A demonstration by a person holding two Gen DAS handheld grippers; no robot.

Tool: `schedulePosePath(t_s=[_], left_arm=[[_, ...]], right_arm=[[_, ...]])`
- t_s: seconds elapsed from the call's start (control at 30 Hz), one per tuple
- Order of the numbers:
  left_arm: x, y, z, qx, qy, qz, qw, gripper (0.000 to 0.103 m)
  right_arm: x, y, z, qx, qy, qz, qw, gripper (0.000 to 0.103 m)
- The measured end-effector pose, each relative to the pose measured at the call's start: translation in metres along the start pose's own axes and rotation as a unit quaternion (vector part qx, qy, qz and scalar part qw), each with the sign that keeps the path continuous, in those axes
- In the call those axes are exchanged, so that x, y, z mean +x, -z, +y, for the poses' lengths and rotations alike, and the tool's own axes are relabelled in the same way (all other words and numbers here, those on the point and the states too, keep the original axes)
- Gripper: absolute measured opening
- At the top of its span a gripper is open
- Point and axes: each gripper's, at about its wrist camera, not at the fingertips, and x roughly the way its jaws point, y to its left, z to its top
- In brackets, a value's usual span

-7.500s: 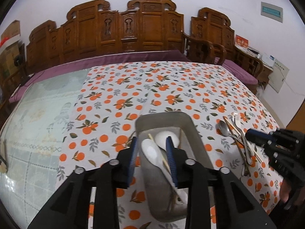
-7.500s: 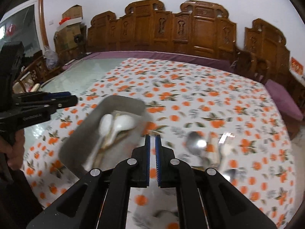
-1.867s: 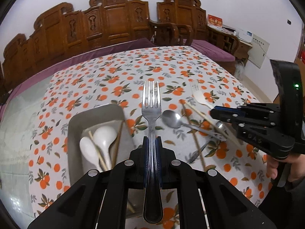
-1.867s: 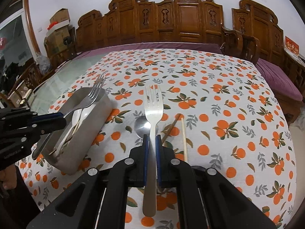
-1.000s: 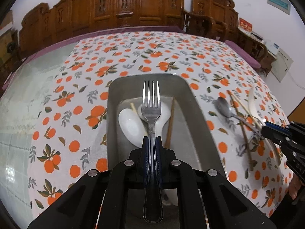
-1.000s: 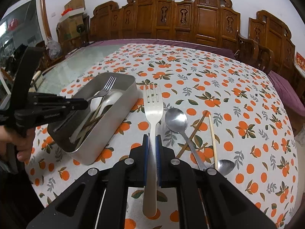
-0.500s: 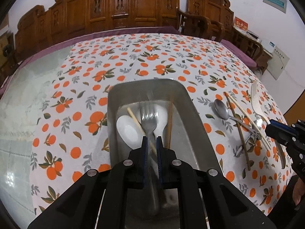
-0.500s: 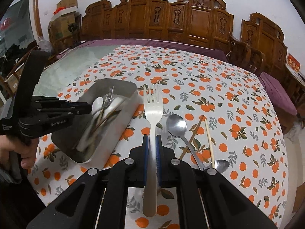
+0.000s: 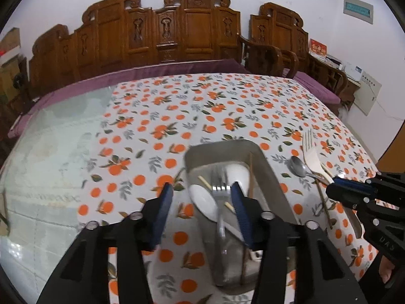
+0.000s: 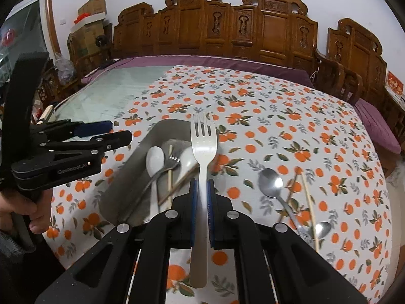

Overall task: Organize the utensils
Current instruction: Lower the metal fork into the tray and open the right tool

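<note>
A metal tray (image 9: 222, 144) on the orange-print cloth holds two white spoons (image 9: 203, 201), chopsticks and a metal fork (image 9: 219, 190). My left gripper (image 9: 201, 197) hangs above the tray's left side. Its jaws are opening and nothing is between them. The metal fork (image 10: 172, 162) lies loose in the tray (image 10: 149, 139). My right gripper (image 10: 201, 190) is shut on a cream fork (image 10: 203, 149), tines forward, over the tray's right rim. The left gripper (image 10: 111, 131) shows at the left of the right wrist view, and the right gripper (image 9: 335, 190) at the right of the left wrist view.
On the cloth right of the tray lie a metal spoon (image 10: 270, 182), chopsticks (image 10: 308, 200) and a second spoon (image 10: 321, 228). Bare glass tabletop (image 9: 50, 157) lies left of the cloth. Carved wooden chairs (image 9: 182, 27) line the far side. A hand (image 10: 30, 217) holds the left gripper.
The left gripper let go of the metal fork, which now lies in the tray, then spread its jaws and rose. The right gripper carried the cream fork left to the tray.
</note>
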Motion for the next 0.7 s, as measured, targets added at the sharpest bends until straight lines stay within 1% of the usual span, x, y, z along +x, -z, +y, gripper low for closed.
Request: schedulePosePath(t_s=[0.03, 0.07, 0.1, 0.2, 0.23, 0.27, 0.3, 0.57, 0.7], left_arm=[[0.000, -0.001, 0.004, -0.002, -0.001, -0.001, 1.0000, 0.056], [-0.001, -0.001, 0.007, -0.003, -0.003, -0.001, 1.0000, 0.063], [0.000, -0.001, 0.010, -0.004, -0.008, -0.001, 1.0000, 0.065], [0.001, -0.002, 0.020, -0.010, -0.018, 0.001, 0.9998, 0.067], [0.001, -0.002, 0.023, -0.014, -0.018, 0.003, 0.9997, 0.070], [0.001, -0.002, 0.027, -0.018, -0.016, 0.002, 0.9997, 0.077], [0.000, -0.002, 0.029, -0.021, -0.014, -0.001, 0.9997, 0.080], [-0.004, -0.003, 0.044, -0.039, -0.022, -0.014, 0.9989, 0.088], [-0.003, -0.004, 0.048, -0.045, -0.029, -0.016, 0.9984, 0.089]], right_arm=[[0.005, -0.001, 0.002, 0.002, -0.002, 0.003, 1.000, 0.009], [0.008, -0.002, 0.004, 0.003, -0.003, 0.005, 1.000, 0.009], [0.013, -0.003, 0.006, 0.005, -0.004, 0.007, 1.000, 0.009], [0.025, -0.005, 0.012, 0.012, -0.011, 0.013, 1.000, 0.009], [0.028, -0.006, 0.013, 0.014, -0.013, 0.015, 1.000, 0.009], [0.033, -0.007, 0.015, 0.017, -0.015, 0.017, 1.000, 0.009], [0.036, -0.007, 0.016, 0.019, -0.017, 0.018, 1.000, 0.009], [0.067, -0.013, 0.029, 0.013, -0.014, 0.038, 0.999, 0.009], [0.078, -0.010, 0.033, 0.011, -0.013, 0.046, 0.999, 0.009]])
